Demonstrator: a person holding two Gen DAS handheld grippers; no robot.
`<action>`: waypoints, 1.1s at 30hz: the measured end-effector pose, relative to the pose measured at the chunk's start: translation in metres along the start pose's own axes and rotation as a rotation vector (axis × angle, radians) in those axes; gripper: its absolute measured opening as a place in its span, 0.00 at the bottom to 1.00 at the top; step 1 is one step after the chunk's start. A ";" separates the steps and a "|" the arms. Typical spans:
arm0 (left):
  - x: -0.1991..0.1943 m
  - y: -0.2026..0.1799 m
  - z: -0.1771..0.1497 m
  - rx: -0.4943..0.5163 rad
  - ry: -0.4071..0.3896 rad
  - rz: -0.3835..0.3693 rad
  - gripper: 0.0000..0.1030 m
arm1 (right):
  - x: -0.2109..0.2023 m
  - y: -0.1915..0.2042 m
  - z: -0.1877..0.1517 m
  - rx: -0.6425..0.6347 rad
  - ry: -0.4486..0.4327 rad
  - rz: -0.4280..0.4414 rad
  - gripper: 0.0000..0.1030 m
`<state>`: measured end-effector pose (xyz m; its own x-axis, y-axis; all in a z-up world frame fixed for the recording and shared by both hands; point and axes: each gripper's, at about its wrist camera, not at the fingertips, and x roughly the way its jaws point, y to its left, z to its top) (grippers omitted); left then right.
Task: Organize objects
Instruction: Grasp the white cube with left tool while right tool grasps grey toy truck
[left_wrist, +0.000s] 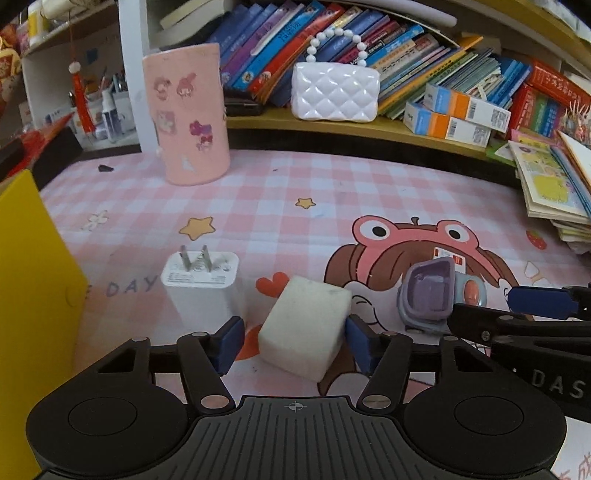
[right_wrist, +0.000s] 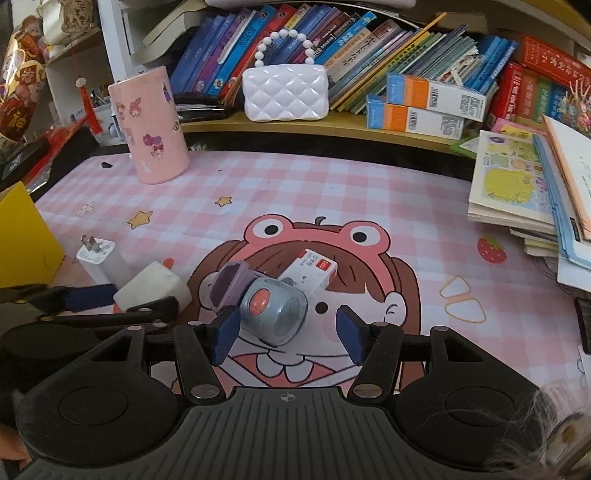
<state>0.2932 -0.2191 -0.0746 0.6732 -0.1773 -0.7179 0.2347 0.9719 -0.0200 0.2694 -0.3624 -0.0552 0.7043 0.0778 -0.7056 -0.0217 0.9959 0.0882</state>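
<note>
straddling the off-white foam-like rectangular block (left_wrist: 304, 325), the left gripper (left_wrist: 293, 341) has its jaws part open: the right blue pad touches or nearly touches the block's edge, while the left pad stands clear, so it is not yet a grip. the block sits skewed to the pads, and a squeeze from here could twist it or push it sideways into the white wall charger with two metal prongs (left_wrist: 201, 284) standing just beside it, which looks tall enough to topple.

in its own view the right gripper (right_wrist: 288, 332) brackets the grey and lilac toy watch with an orange button (right_wrist: 271, 306); the left pad is at its side, the right pad apart, so the jaws are open around it. the watch's rounded body could roll or slip out of a grip taken off centre, and its raised lilac lid could catch. the two grippers work close together, the right one's finger reaching just beside the watch in the left view, so they could collide.

both objects lie on the pink checked desk mat with a cartoon frog-hat girl (right_wrist: 369, 192). behind the watch lies a small white box with a red label (right_wrist: 310, 271), its print too small to read. the mat reads "day", and the right gripper's body shows "das". further back stand a pink sticker-covered cylinder (left_wrist: 186, 114) and a white quilted purse with a bead handle (left_wrist: 334, 90); the book spines are unreadable.
</note>
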 end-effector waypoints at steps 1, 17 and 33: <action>0.000 0.000 -0.001 -0.001 -0.005 -0.013 0.46 | 0.000 0.000 0.000 -0.003 -0.001 0.007 0.54; -0.065 0.030 -0.034 -0.137 -0.009 -0.021 0.36 | 0.031 0.018 0.003 -0.033 0.033 0.015 0.63; -0.115 0.048 -0.062 -0.170 -0.055 -0.015 0.35 | -0.011 0.029 -0.019 -0.058 -0.007 0.053 0.09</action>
<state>0.1836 -0.1420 -0.0356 0.7089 -0.1957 -0.6776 0.1264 0.9804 -0.1509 0.2479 -0.3336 -0.0583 0.7059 0.1303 -0.6962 -0.0999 0.9914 0.0843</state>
